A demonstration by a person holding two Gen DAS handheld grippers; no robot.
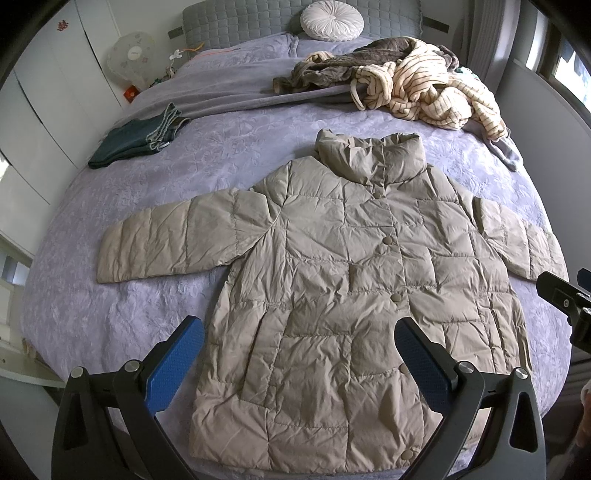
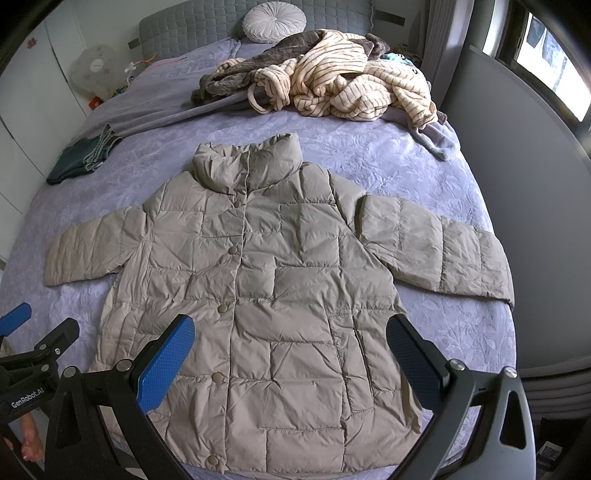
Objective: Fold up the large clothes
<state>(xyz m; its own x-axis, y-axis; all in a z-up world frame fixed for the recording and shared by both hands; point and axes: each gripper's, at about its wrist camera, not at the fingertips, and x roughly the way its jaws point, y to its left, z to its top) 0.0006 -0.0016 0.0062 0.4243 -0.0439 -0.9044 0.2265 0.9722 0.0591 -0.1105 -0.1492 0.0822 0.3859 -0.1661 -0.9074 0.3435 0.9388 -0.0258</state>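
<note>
- A beige quilted puffer jacket (image 1: pixel 332 295) lies flat, front up, in the middle of the bed (image 1: pixel 110 314), buttoned, with both sleeves spread out to the sides and its high collar pointing toward the headboard (image 1: pixel 258 26).
- Its shell is thin, crinkled and slightly shiny, stitched into square panels; round covered snaps run down the front.
- The left gripper (image 1: pixel 299 354) hangs above the jacket's hem, jaws wide apart, holding nothing; its pads (image 1: pixel 173 365) are blue and finely dimpled, on black frames.
- The right gripper (image 2: pixel 291 354) hangs beside it over the lower half of the jacket, equally wide apart and empty.
- The bedspread is lavender with an embossed leaf pattern.
- A fluffy pile of cream striped and grey-brown robes (image 1: pixel 406 85) sits well beyond the collar.
- A folded dark green garment (image 1: pixel 136 140) lies near the bed's left edge.
- A round, pleated white cushion (image 1: pixel 332 20) leans on the grey quilted headboard.
</note>
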